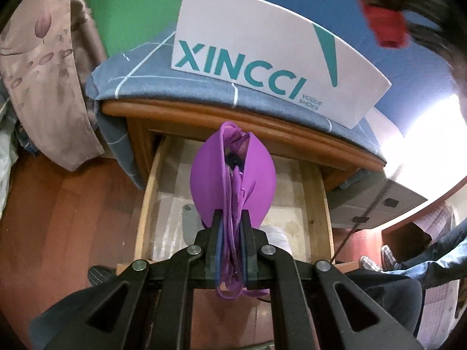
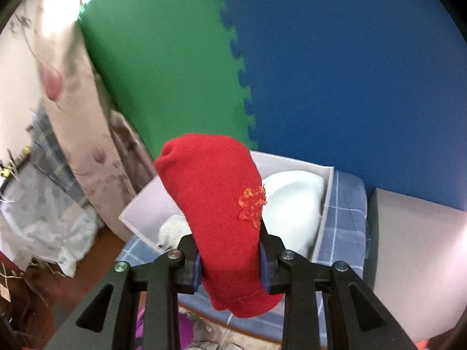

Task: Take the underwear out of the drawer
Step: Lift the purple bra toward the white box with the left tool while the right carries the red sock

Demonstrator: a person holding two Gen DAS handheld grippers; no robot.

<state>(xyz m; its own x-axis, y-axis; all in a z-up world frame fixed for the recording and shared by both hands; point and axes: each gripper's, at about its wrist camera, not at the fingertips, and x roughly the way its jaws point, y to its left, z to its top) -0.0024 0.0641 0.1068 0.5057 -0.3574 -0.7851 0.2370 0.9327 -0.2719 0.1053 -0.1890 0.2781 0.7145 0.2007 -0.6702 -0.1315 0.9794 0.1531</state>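
The left tool (image 1: 230, 218) is angled down over the open drawer (image 1: 318, 192), clamped on purple underwear (image 1: 256, 175); the right tool (image 2: 230, 250) is clamped on red underwear (image 2: 216, 192).

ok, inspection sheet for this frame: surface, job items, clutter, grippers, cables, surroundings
Surface: wooden nightstand under a blue checked cloth.
Job's things: open drawer; purple underwear; red garment.
Clutter: white XINCCI shoe box holding white fabric.
Grippers: left gripper shut on purple underwear above the drawer; right gripper shut on red garment.
Cables: thin dark line, cannot tell.
Surroundings: green and blue foam mats, floral curtain, wood floor.
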